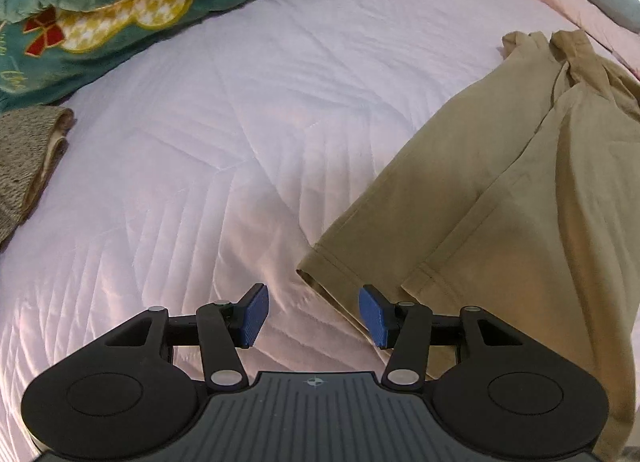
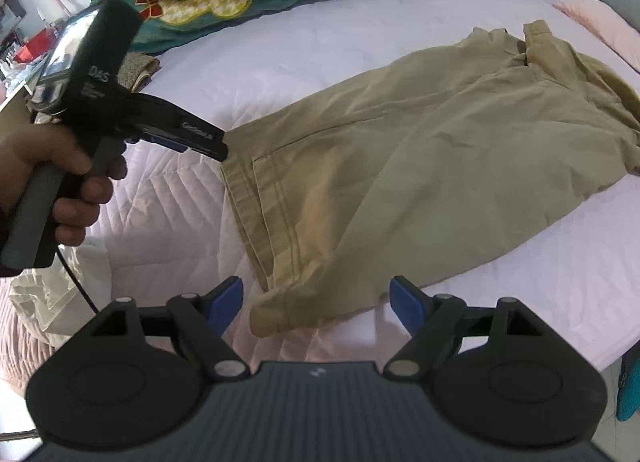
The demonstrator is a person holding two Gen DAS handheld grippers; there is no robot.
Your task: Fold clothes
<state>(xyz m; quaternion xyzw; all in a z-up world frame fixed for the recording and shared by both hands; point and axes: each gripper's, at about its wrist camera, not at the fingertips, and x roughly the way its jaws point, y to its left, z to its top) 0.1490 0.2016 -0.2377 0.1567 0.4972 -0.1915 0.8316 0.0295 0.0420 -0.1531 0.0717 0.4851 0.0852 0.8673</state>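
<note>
Right gripper [image 2: 316, 302], jaws apart, straddles khaki trousers' [image 2: 400, 166] hem corner

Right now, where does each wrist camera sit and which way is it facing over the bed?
Left wrist: behind the open left gripper, low over the pink quilt, facing the khaki trousers hem; no hand shows.
Right wrist: behind the open right gripper, above the near trouser hem, looking along the trousers; the person's left hand shows.
Shared: trousers, quilt, green blanket.
</note>
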